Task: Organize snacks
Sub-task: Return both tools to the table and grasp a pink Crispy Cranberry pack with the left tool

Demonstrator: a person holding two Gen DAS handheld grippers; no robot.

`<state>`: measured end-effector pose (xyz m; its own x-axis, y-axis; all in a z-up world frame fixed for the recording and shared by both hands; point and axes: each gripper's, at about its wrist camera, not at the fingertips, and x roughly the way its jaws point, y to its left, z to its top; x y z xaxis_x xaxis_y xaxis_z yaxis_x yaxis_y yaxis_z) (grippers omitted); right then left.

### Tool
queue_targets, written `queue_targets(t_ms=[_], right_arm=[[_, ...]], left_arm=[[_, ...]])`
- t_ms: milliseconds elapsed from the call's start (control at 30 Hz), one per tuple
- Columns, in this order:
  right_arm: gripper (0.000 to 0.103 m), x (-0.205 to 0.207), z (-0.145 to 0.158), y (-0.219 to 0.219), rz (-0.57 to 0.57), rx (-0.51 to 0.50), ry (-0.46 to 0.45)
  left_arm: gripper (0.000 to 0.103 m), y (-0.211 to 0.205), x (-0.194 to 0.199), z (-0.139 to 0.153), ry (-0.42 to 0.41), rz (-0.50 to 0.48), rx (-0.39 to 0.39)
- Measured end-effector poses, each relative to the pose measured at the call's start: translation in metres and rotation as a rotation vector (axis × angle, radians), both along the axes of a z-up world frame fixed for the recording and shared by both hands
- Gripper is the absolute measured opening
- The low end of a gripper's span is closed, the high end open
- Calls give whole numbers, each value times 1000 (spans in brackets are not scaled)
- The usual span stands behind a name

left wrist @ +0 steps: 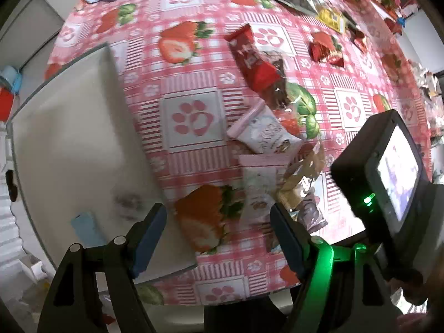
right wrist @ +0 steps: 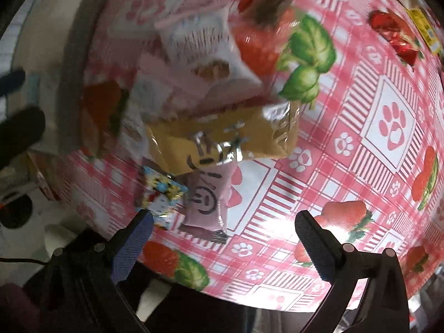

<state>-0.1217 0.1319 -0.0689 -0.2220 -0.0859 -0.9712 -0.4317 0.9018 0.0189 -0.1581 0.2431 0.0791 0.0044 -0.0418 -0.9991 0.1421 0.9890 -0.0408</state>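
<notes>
Left wrist view: the left claw (left wrist: 219,231) gapes wide and empty over the surface (left wrist: 191,116), between a grey tray (left wrist: 69,144) and a heap of snack packets (left wrist: 263,136). Best to take one packet by its edge.

Right wrist view: the right claw (right wrist: 223,229) is also wide and empty, just beside a pink packet (right wrist: 206,194) lying under a tan packet (right wrist: 222,136); lift the top one first.

Left wrist view: one tray (left wrist: 69,138), one red bar (left wrist: 251,59), two white-pink packets (left wrist: 266,133), one yellow pack (left wrist: 331,18) upper right. Right wrist view: one tan wrapper (right wrist: 222,136), one pink bar (right wrist: 206,194), one blue candy (right wrist: 162,194).
</notes>
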Motion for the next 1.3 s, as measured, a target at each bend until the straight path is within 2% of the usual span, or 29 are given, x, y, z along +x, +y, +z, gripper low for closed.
queue_targets(t_ms=[200, 467, 567, 667, 733, 900, 1033, 1167, 1233, 1300], right_arm=[[102, 2, -11, -33, -87, -17, -13], [102, 18, -3, -80, -106, -9, -48], [102, 27, 3, -81, -75, 29, -53], [102, 30, 2, -64, -11, 17, -69], [102, 31, 2, -49, -9, 9, -81], [102, 51, 11, -56, -84, 4, -106], [102, 67, 14, -90, -162, -64, -131], [102, 79, 21, -137, -312, -93, -136], [102, 82, 27, -156, -375, -67, -131], [102, 81, 32, -162, -381, -53, -129]], left_arm=[[80, -29, 9, -21, 39, -3, 19], [80, -39, 14, -52, 115, 79, 20], [82, -38, 13, -60, 133, 107, 4], [82, -38, 14, -65, 141, 120, -9], [82, -37, 16, -70, 144, 121, -16], [83, -48, 42, -71, 116, 113, -43], [83, -63, 74, -72, 82, 76, -1], [83, -61, 94, -53, 33, 74, -32], [83, -56, 93, -43, 19, 59, -44], [83, -50, 86, -35, 20, 41, -40]])
